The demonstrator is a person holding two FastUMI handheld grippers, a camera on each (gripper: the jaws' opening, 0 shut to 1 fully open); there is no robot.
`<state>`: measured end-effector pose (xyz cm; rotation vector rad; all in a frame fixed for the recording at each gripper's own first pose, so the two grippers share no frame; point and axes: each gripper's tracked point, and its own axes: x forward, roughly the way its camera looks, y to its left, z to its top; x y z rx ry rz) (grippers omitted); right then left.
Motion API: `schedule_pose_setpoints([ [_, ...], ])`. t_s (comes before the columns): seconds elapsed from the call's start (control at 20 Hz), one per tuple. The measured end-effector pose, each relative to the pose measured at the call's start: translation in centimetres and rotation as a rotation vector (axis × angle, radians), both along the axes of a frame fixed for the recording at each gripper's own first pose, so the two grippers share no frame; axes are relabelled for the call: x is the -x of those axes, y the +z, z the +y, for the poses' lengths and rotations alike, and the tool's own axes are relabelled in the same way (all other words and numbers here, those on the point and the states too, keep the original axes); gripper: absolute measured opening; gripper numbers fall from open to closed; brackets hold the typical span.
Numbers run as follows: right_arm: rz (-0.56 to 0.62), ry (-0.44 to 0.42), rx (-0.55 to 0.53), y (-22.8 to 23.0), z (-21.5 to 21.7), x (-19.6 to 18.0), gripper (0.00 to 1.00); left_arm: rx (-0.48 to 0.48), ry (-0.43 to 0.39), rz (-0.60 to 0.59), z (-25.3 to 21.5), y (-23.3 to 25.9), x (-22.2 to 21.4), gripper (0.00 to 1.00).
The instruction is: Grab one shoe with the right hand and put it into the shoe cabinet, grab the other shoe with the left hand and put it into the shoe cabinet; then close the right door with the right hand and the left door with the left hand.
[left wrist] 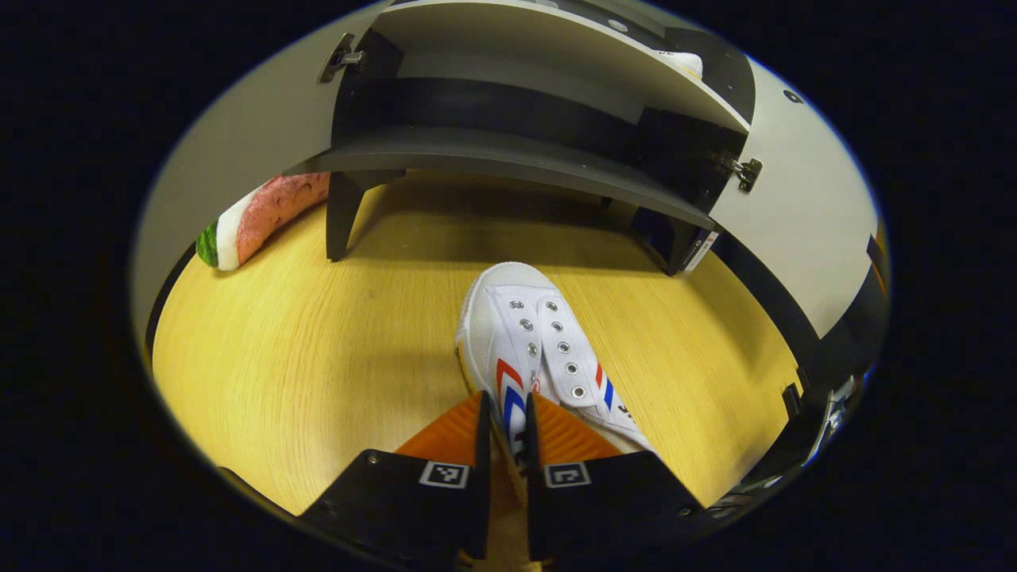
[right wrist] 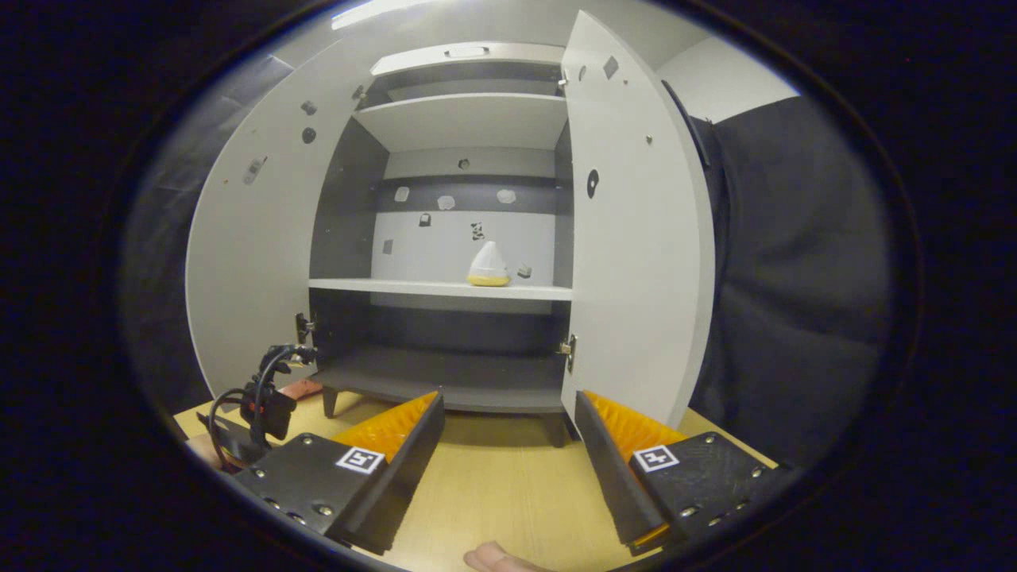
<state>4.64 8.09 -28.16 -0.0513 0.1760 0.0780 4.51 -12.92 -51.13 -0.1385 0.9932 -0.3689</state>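
A white sneaker (left wrist: pixel 528 349) with red and blue chevrons lies on the wooden floor, toe toward the shoe cabinet (left wrist: pixel 508 151). My left gripper (left wrist: pixel 506 413) is shut on the sneaker's side wall near the heel. In the right gripper view the shoe cabinet (right wrist: pixel 445 381) stands with both doors wide open. The other white shoe (right wrist: pixel 489 266) sits on its middle shelf, toe facing out. My right gripper (right wrist: pixel 508 413) hangs open in front of the cabinet with nothing between its fingers. The left gripper's body and cables (right wrist: pixel 266 401) show at the lower left.
A watermelon-slice cushion (left wrist: pixel 262 218) lies on the floor behind the open left door (left wrist: pixel 238 135). The open right door (right wrist: pixel 636 238) stands just beyond my right fingers. A dark cloth wall (right wrist: pixel 794 278) hangs to the right. A fingertip (right wrist: pixel 496 558) shows at the bottom edge.
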Motion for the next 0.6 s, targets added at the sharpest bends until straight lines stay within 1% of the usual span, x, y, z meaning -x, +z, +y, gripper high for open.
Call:
schedule_pose_setpoints([
  [0.05,0.004,-0.006,-0.007,-0.2,-0.3,0.0,0.99,-0.011,0.004,-0.001,0.0,0.1,-0.1,0.11],
  [0.1,0.006,-0.009,-0.011,-0.4,-0.6,0.1,0.99,-0.030,-0.003,0.003,0.0,0.4,0.0,0.07],
  [0.15,0.008,-0.014,-0.012,-0.4,-0.9,0.1,0.98,-0.045,-0.007,-0.005,0.2,0.8,0.1,0.06],
  [0.25,-0.004,-0.022,-0.010,-0.2,-1.5,0.3,0.98,-0.043,-0.012,-0.045,-0.1,2.9,0.2,0.04],
  [0.35,-0.009,-0.034,-0.002,-0.3,-2.2,0.4,0.99,-0.038,-0.018,-0.102,-0.5,5.6,-0.2,0.04],
  [0.6,0.000,-0.017,0.003,-0.9,-2.5,0.9,0.99,-0.048,-0.002,-0.255,-0.4,13.1,-1.8,0.03],
])
